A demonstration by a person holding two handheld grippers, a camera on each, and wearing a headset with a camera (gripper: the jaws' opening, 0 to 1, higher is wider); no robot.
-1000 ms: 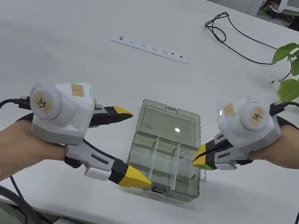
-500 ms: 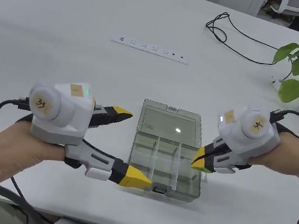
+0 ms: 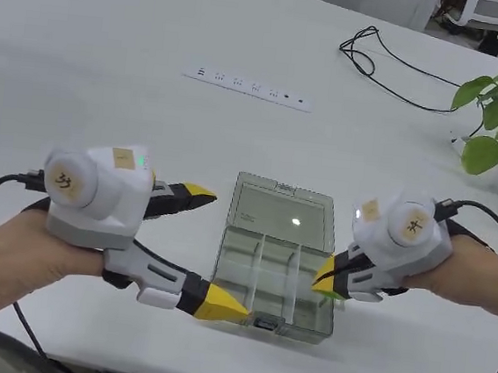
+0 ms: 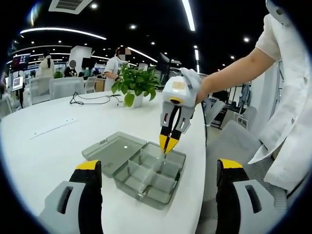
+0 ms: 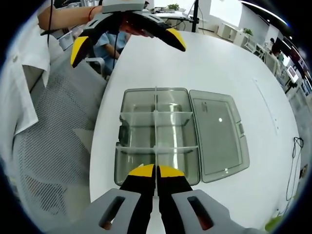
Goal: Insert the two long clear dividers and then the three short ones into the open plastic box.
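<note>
The clear grey plastic box (image 3: 284,209) lies open on the white worktop (image 3: 110,67), close to its near edge, with the lid flat behind. Clear dividers (image 5: 156,117) already stand crossed in its tray. The left gripper (image 3: 216,249) hangs at the box's left side, fingers spread wide. The right gripper (image 3: 321,284) sits over the tray's right wall, fingers pressed together. Open worktop runs back to a white power strip (image 3: 248,87). Since a second ago the right gripper has slid slightly toward the near edge.
</note>
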